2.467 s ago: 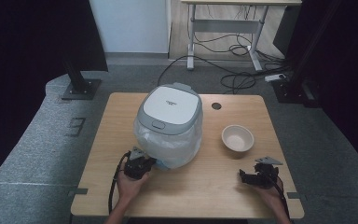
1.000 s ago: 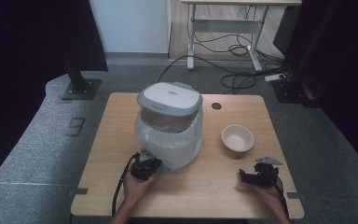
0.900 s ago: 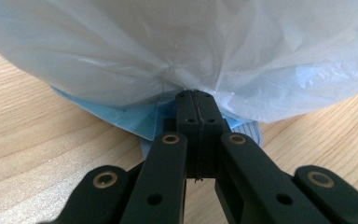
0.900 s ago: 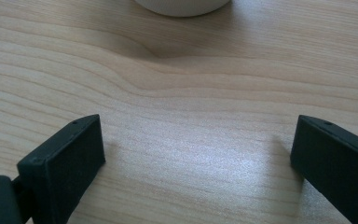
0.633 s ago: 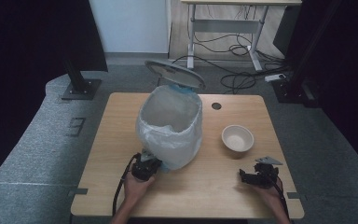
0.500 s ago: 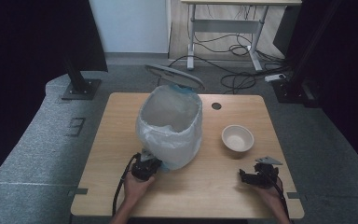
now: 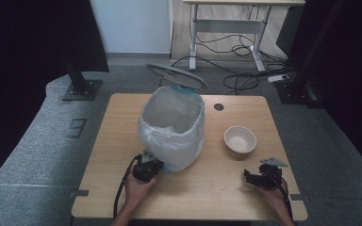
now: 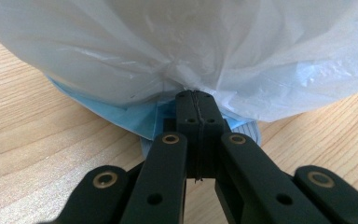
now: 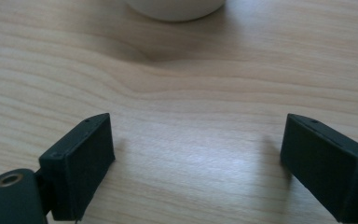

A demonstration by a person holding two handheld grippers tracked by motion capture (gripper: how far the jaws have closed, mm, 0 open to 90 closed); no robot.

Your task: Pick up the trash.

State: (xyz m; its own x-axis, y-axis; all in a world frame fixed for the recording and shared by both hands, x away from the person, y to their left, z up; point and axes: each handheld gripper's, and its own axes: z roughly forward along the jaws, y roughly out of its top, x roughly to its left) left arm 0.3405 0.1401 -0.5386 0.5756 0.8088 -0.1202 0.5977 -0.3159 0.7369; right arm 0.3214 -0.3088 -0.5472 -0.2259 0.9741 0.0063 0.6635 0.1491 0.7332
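Since two and a half seconds ago the lid (image 7: 176, 76) of the bin (image 7: 172, 127) has swung from flat on top to standing open at the far rim, in the upper middle of the high view; over the last half second nothing else has shifted. One bin stands at the centre of the one wooden table (image 7: 99, 155), lined with one white plastic bag (image 7: 165, 141) whose edge drapes over the outside. One left gripper (image 7: 147, 168) sits at the bin's near foot, lower centre-left of the high view. In the left gripper view its jaws are pressed together, tip against the bag (image 8: 177, 70) just above a blue and grey pedal (image 8: 149, 121); whether they pinch anything I cannot tell. One pale bowl (image 7: 240, 139) lies right of the bin, well apart from it. One right gripper (image 7: 262, 177) rests at the lower right, near the bowl but not touching; its jaws stand wide apart over bare wood.
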